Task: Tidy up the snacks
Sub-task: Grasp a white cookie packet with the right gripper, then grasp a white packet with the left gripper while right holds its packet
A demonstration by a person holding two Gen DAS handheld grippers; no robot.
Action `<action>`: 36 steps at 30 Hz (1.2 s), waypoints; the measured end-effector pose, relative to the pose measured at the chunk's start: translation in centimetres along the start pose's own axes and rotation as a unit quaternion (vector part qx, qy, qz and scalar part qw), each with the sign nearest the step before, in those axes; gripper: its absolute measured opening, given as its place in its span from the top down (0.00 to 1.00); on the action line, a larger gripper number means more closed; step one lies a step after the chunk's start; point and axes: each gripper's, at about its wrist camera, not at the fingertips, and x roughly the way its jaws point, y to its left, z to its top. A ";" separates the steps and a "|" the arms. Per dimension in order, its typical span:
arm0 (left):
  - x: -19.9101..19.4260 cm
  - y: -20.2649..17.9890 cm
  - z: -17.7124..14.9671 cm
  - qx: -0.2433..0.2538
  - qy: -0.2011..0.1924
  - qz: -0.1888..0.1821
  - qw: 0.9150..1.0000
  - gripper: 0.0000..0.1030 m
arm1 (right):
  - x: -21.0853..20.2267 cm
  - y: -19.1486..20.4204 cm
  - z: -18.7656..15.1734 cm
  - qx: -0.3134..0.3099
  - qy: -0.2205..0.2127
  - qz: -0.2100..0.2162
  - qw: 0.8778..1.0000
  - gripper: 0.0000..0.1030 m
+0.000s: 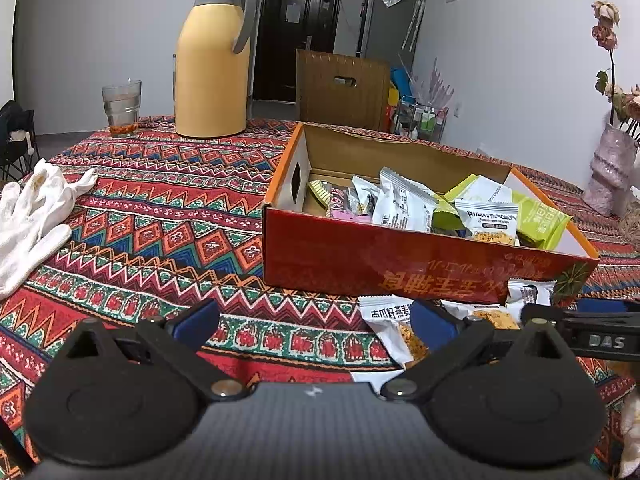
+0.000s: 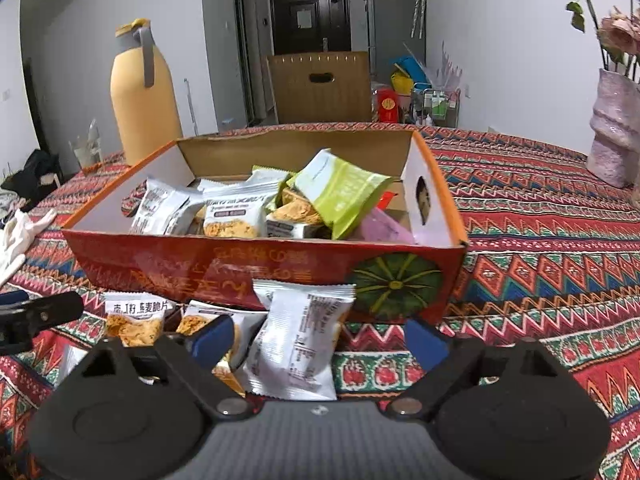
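We see the right gripper [image 2: 318, 342] nearest, jaws wide apart around a white snack packet [image 2: 298, 340], pads not pressing it. The packet lies on the patterned tablecloth [image 2: 540, 248] just in front of the red cardboard box [image 2: 224, 268], which holds more snack packets [image 2: 340, 194]. Two further packets [image 2: 136, 318] lie at left. The left gripper [image 1: 314, 322] hangs open over cloth, empty. Beyond: yellow thermos [image 1: 212, 60], glass [image 1: 121, 106], white glove [image 1: 32, 216], pink vase [image 2: 616, 132].
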 end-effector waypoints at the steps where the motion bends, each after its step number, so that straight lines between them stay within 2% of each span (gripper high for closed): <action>1: 0.1 0.0 0.0 -0.001 0.001 -0.001 1.000 0.00 | 0.3 0.1 0.1 -0.002 0.003 -0.001 1.000 0.18; 11: -0.1 0.3 0.0 -0.008 0.001 -0.011 1.000 0.00 | 1.8 0.4 0.3 0.007 0.025 0.001 1.000 0.42; 15: -0.1 0.3 0.0 -0.009 0.000 -0.013 1.000 0.00 | 2.4 0.9 -0.2 -0.001 0.034 -0.001 0.999 0.44; 16: -0.1 0.3 0.0 -0.010 0.000 -0.014 1.000 0.00 | 2.4 1.0 -0.3 -0.004 0.033 -0.003 0.999 0.47; 17: -0.1 0.4 0.0 -0.010 0.001 -0.014 1.000 0.00 | 2.4 1.1 -0.3 -0.005 0.033 -0.004 0.999 0.54; 24: 0.0 0.4 0.0 -0.013 0.004 -0.014 1.000 0.00 | 1.4 1.2 -0.8 -0.018 0.023 -0.005 1.000 0.59; 31: 0.3 0.4 -0.1 -0.013 0.011 -0.011 1.000 0.00 | -2.2 -0.8 -1.7 0.013 -0.025 -0.017 0.999 0.59; 36: 0.7 0.3 -0.1 -0.010 0.023 -0.003 1.000 0.00 | -4.3 -2.4 -3.1 0.043 -0.039 -0.009 0.998 0.59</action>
